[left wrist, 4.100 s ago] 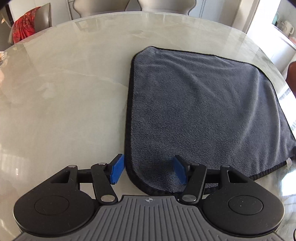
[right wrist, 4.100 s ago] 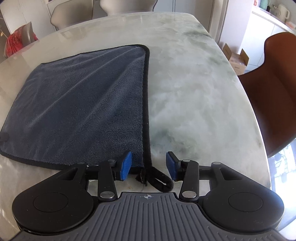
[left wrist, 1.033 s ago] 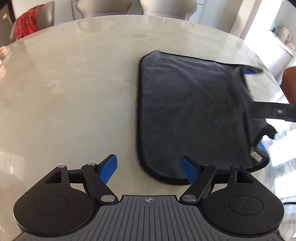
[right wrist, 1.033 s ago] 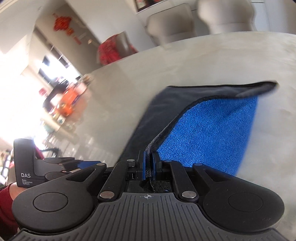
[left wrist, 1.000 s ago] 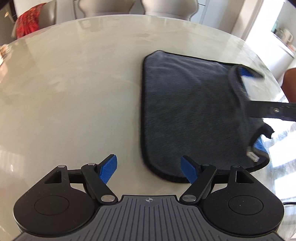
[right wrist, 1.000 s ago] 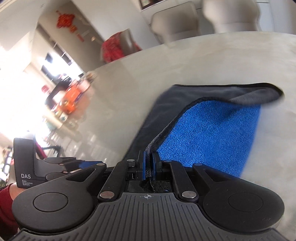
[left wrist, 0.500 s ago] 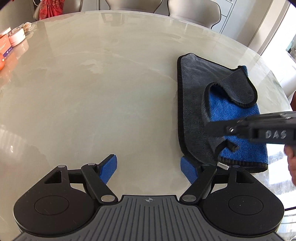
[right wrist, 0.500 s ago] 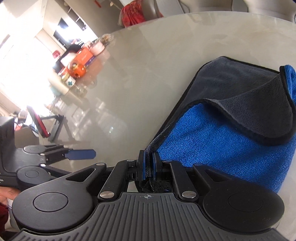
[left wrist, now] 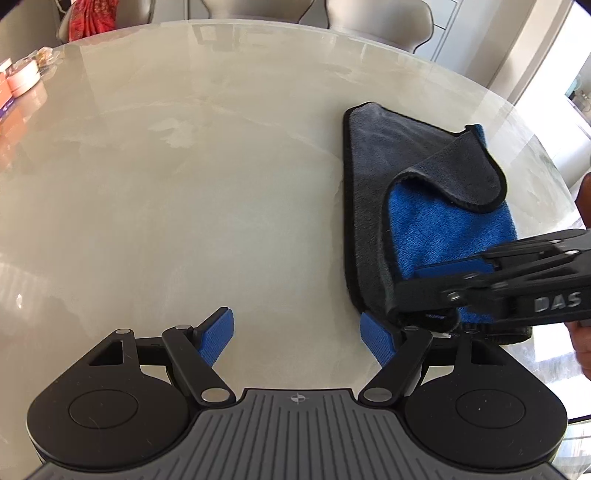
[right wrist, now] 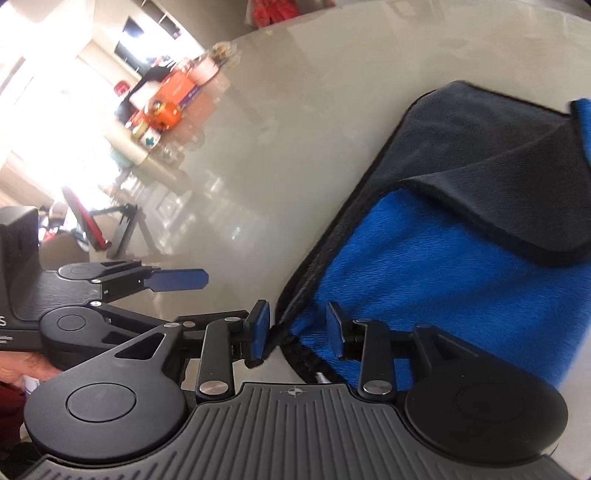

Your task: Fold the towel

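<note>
The left gripper (left wrist: 297, 338) sits nearest, low over the table (left wrist: 184, 184), with its blue pads spread wide and nothing between them. Its right pad (left wrist: 375, 338) is just beside the near corner of the towel (left wrist: 369, 177). The right gripper (right wrist: 297, 330) comes in from the right at that same corner. Its pads are apart, and the towel's black edge lies between them, touching the left pad (right wrist: 258, 328). The towel lies on the right side of the table. Its right part is folded over to the left, so the blue side (left wrist: 443, 225) faces up. At the far end, a grey corner (left wrist: 465, 170) flops back over the blue. Boxes and jars (right wrist: 166, 103) stand at the far left edge. Chairs (left wrist: 373, 16) stand past the far side.
</note>
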